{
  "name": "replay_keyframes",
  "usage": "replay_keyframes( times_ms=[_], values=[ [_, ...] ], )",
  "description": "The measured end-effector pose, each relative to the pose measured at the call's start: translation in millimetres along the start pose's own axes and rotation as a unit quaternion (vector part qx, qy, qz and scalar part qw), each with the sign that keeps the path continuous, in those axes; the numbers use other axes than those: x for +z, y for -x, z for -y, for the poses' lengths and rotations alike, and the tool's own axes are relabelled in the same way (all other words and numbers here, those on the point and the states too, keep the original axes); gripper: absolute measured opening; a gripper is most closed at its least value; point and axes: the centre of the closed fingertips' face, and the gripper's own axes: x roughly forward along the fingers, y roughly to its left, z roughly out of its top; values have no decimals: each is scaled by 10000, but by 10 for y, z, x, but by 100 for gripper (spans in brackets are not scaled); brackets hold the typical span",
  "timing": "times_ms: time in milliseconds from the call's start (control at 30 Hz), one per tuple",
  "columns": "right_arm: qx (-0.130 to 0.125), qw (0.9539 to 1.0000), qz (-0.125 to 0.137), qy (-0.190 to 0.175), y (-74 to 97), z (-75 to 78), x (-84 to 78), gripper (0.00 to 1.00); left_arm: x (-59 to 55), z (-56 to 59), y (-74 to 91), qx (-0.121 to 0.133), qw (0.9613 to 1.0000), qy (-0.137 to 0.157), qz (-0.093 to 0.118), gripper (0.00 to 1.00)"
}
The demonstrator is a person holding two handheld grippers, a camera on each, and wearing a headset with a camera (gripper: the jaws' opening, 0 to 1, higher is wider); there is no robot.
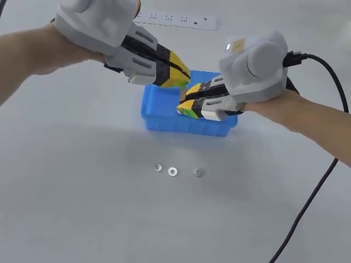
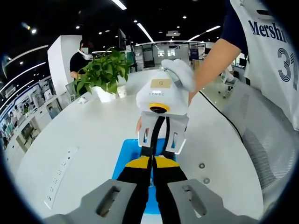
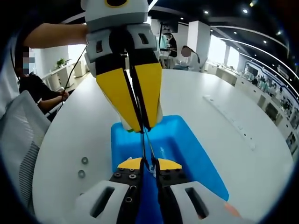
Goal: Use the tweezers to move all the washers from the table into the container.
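A blue container [image 1: 164, 118] stands mid-table, with both grippers above it, tip to tip. My left gripper [image 1: 184, 76] reaches in from the upper left and my right gripper [image 1: 184, 108] from the right. Thin metal tweezers [image 3: 145, 142] run from the left gripper's [image 3: 141, 128] shut yellow jaws down into my right gripper's [image 3: 148, 164] shut jaws, over the container [image 3: 187, 149]. In the left gripper view my own jaws [image 2: 150, 163] are pressed together facing the other gripper, container [image 2: 126, 161] below. Three washers [image 1: 173, 172] lie in a row on the table in front of the container; two washers [image 3: 83, 167] show beside it.
A white power strip [image 1: 175, 20] lies along the far edge. A black cable [image 1: 318, 181] trails from the right gripper across the table's right side. A potted plant [image 2: 105, 74] stands farther back on the table. Two washers [image 2: 203, 172] lie right of the container.
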Motion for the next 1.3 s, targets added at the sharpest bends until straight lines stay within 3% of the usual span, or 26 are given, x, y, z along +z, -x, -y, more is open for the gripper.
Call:
replay_keyframes(
  times_ms=[200, 433, 767, 1067, 1300],
  values=[
    [-67, 10000, 33, 34, 53, -3, 51, 12, 67, 4, 25, 43, 10000, -41, 42, 5],
    [-224, 9994, 253, 62, 175, 39, 174, 12, 198, 10, 136, 148, 9997, -145, 134, 5],
    [-410, 9981, 422, 153, 362, -6, 355, 13, 357, 66, 250, 231, 9990, -360, 122, 5],
    [-581, 9966, 499, 311, 559, -112, 445, 15, 541, 212, 345, 256, 9979, -576, 116, 5],
    [-609, 9960, 577, 294, 678, -270, 460, 16, 670, 401, 357, 96, 9978, -619, 225, 5]
  ],
)
